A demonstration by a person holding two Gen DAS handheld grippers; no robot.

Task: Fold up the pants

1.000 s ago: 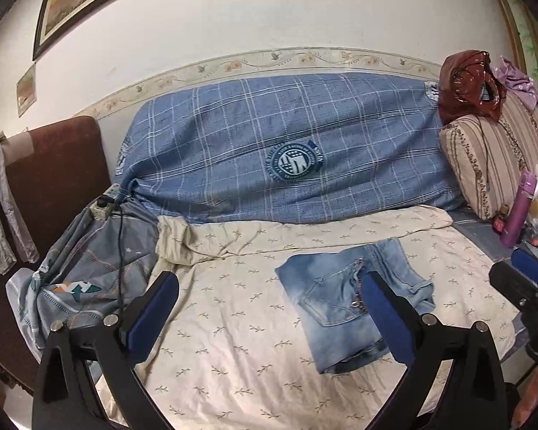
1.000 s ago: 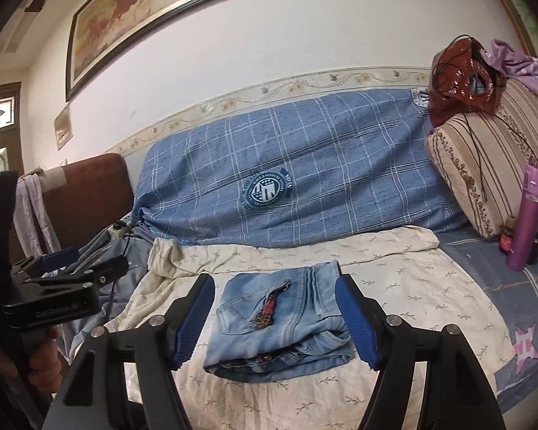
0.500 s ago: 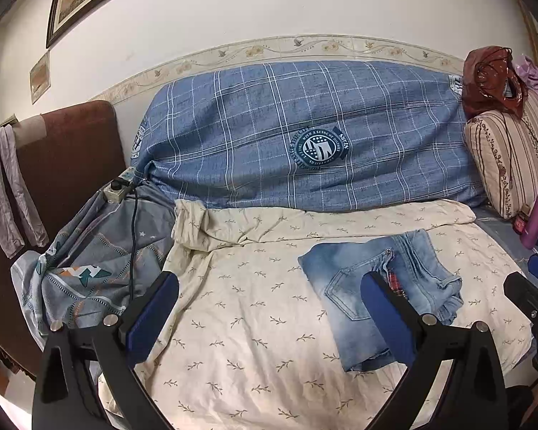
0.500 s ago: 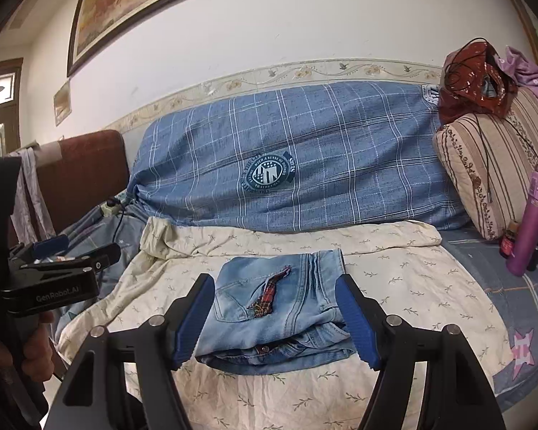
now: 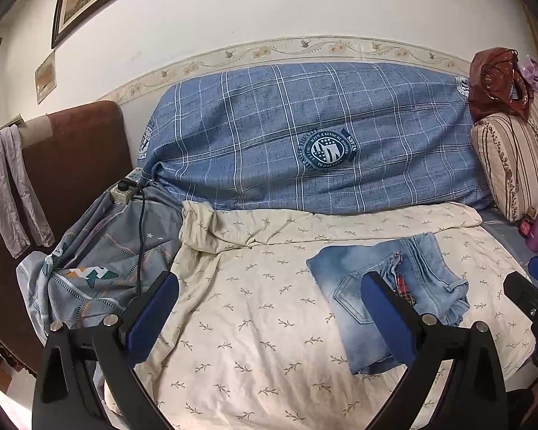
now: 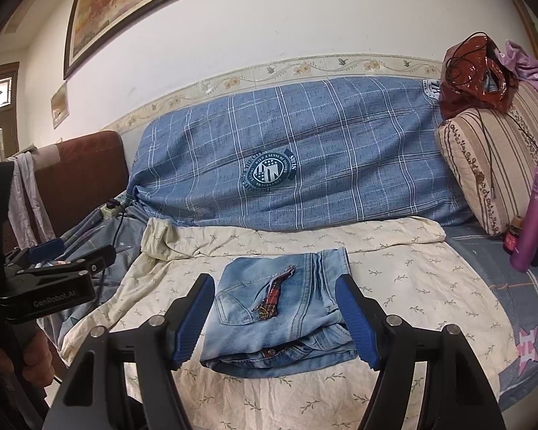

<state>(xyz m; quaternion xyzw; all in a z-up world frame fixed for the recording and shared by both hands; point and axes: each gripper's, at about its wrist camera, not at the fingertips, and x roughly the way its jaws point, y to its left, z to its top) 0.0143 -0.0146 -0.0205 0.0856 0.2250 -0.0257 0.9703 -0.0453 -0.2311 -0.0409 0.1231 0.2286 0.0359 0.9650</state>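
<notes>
Left wrist view: left gripper jaws wide apart, nothing between them, held over the bed sheet; jeans lie folded to its right. Right wrist view: right gripper also well open and empty, framing the jeans, a compact bundle with waistband nearest. Fold looks essentially complete. If tidying: press loose front edges flat, square the stack, avoid snagging the plaid patch.

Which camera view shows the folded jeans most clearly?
The right wrist view: the folded jeans lie centred and whole between its open tongs. In the left wrist view the jeans sit to the right, partly hidden behind one finger.
</notes>
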